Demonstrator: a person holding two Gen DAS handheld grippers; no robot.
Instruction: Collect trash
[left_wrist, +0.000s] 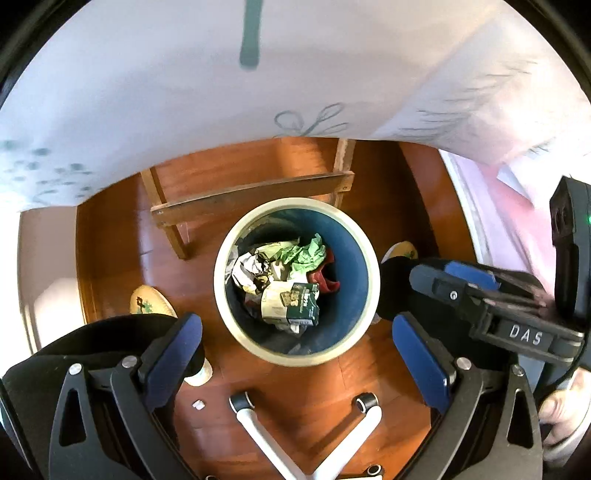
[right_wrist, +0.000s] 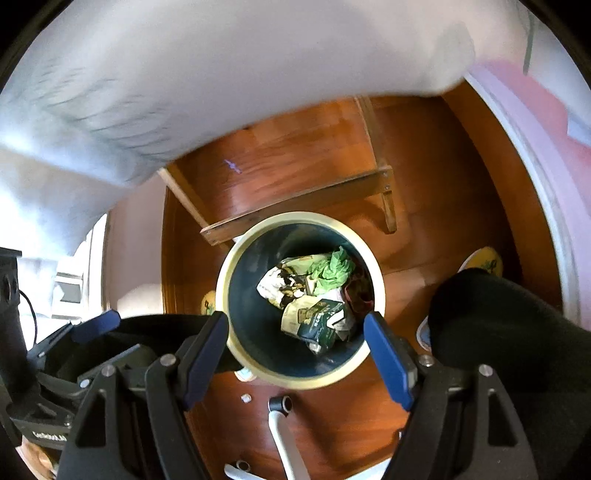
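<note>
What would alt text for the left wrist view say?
Open left gripper hovers empty above a round waste bin on a wooden floor, holding crumpled green paper, a dark green carton and other scraps. The right gripper enters from the right.

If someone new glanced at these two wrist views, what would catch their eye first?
The round bin with its cream rim and dark blue inside, standing on the reddish wooden floor at the centre of both views. Inside lies crumpled trash, most vividly the green paper and a dark green carton. Both the left gripper and the right gripper hang open above it, empty.
</note>
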